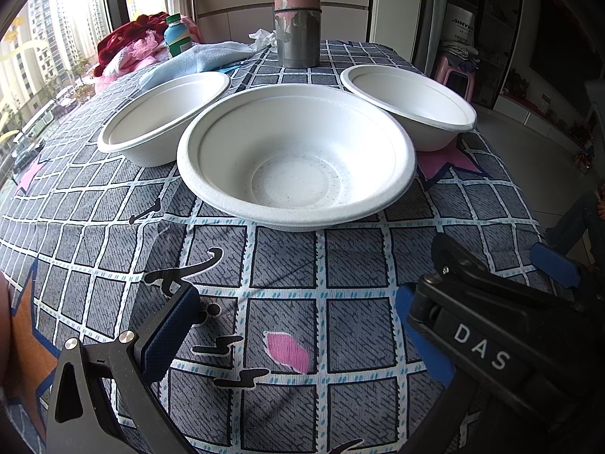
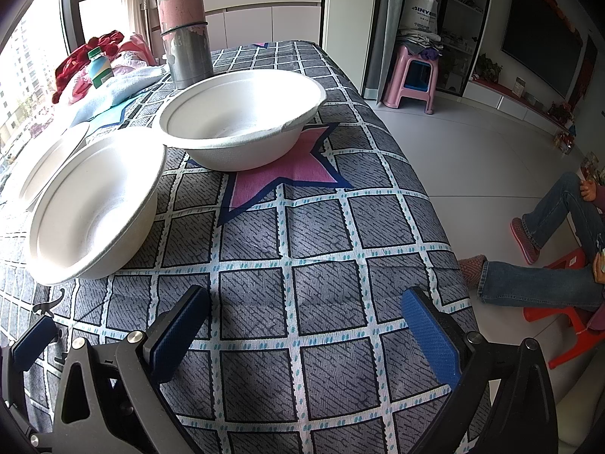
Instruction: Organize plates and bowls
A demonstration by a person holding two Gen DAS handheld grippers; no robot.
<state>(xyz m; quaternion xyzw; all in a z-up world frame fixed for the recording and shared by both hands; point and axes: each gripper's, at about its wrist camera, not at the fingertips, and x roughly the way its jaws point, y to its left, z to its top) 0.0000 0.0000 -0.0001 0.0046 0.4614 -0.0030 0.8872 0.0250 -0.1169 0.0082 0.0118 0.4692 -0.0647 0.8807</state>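
Three white disposable bowls stand upright and apart on the checked tablecloth. In the left wrist view the middle bowl [image 1: 297, 160] is nearest, with one bowl at the back left [image 1: 162, 113] and one at the back right [image 1: 410, 104]. My left gripper [image 1: 298, 325] is open and empty, a short way in front of the middle bowl. In the right wrist view the right bowl [image 2: 242, 121] sits on a pink star, the middle bowl [image 2: 94, 208] is at the left, the third bowl [image 2: 53, 162] is partly hidden behind it. My right gripper [image 2: 306, 317] is open and empty.
A tall metal flask [image 1: 297, 15] stands behind the bowls. A blue towel [image 1: 200, 60], a bottle [image 1: 177, 36] and red clothing lie at the back left. The table's right edge [image 2: 427, 196] drops to the floor. A pink stool [image 2: 412, 75] and a seated person's legs [image 2: 548, 249] are to the right.
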